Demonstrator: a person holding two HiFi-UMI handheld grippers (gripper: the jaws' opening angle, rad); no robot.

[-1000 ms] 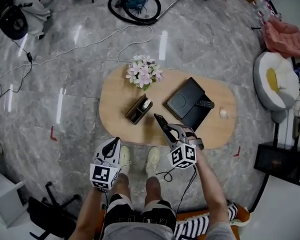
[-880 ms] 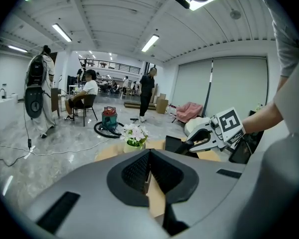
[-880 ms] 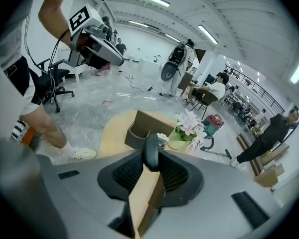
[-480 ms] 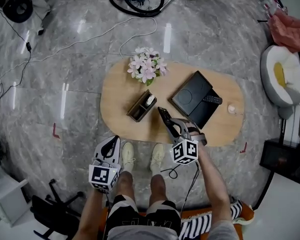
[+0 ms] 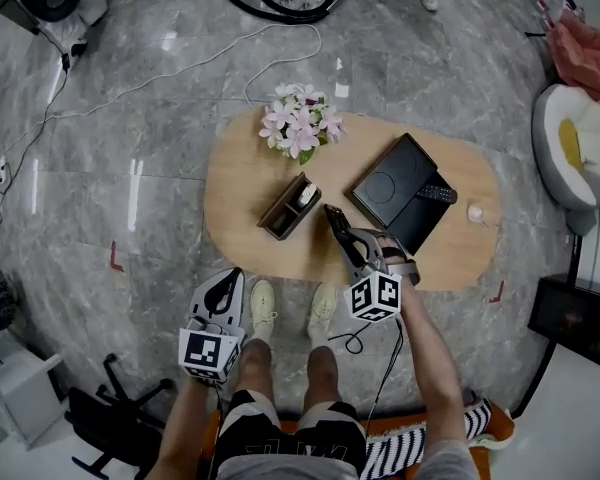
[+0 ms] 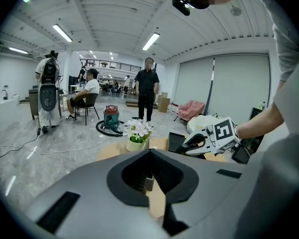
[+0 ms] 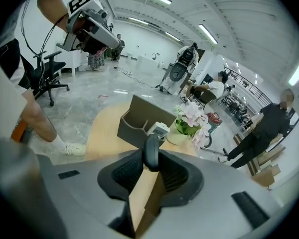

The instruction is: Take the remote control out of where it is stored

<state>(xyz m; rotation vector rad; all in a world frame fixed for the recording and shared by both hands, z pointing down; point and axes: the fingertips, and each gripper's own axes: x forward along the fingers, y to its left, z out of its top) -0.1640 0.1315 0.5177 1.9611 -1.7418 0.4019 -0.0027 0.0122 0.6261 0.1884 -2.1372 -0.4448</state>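
1. A brown, open-topped holder lies on a pale oval wooden bench. It is split into compartments.
2. A white and grey remote control stands in the holder's end compartment. This is the end nearest a pot of pink and white flowers. The top of the remote pokes up above the holder's rim.
3. A flat black box lies well to the right of the holder. A black remote is at the side of the box farthest from the holder. I cannot tell whether it lies on the box or beside it.
4. The right gripper hangs over the bench just to the right of the holder, tilted down towards it. Its fingers stand narrowly apart and pinch a slim dark object with a rounded end. I cannot tell what that object is. Its tip is close to the remote's end of the holder but apart from it.
5. The left gripper is well apart from the holder. It is past the bench edge on the person's side, over the floor beside pale shoes. Its fingers are closed tip to tip and hold nothing.
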